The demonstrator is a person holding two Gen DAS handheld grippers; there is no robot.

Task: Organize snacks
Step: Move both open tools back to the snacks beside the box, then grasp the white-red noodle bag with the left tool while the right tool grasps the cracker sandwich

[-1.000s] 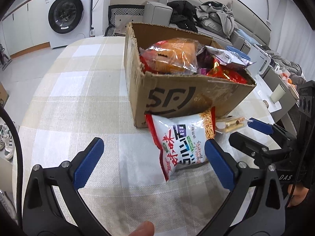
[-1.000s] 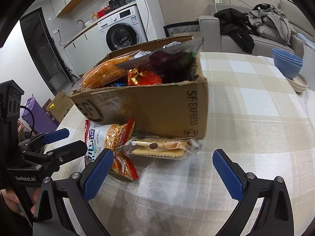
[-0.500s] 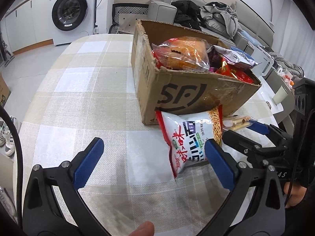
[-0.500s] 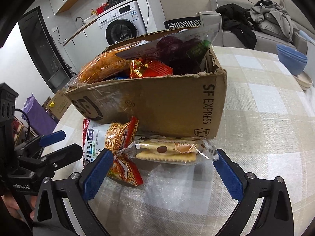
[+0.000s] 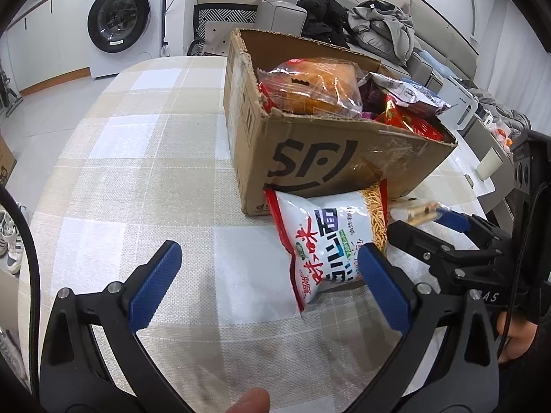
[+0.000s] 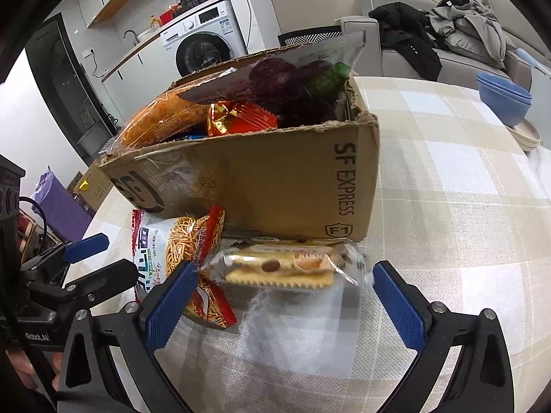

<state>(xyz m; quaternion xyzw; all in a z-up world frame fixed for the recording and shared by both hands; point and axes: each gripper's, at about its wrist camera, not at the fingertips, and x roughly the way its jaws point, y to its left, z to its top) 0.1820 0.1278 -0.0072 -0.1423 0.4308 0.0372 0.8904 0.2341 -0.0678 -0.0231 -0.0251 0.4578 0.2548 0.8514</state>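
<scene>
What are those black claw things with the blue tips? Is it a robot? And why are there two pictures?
It isn't a robot. A person holds one pair of tongs in each hand, and a small camera sits on each pair, looking forward along its two blue-tipped fingers. That is why there are two pictures: one from the left tongs and one from the right tongs.

Both tongs are open and hold nothing.

On the checked tablecloth stands a cardboard box full of snack bags. Two snacks lie outside it, right against the box: a white and red noodle snack bag and a clear packet of crackers. The crackers lie between the open fingers of the right tongs, so it looks as if they may be picked up next.
</scene>
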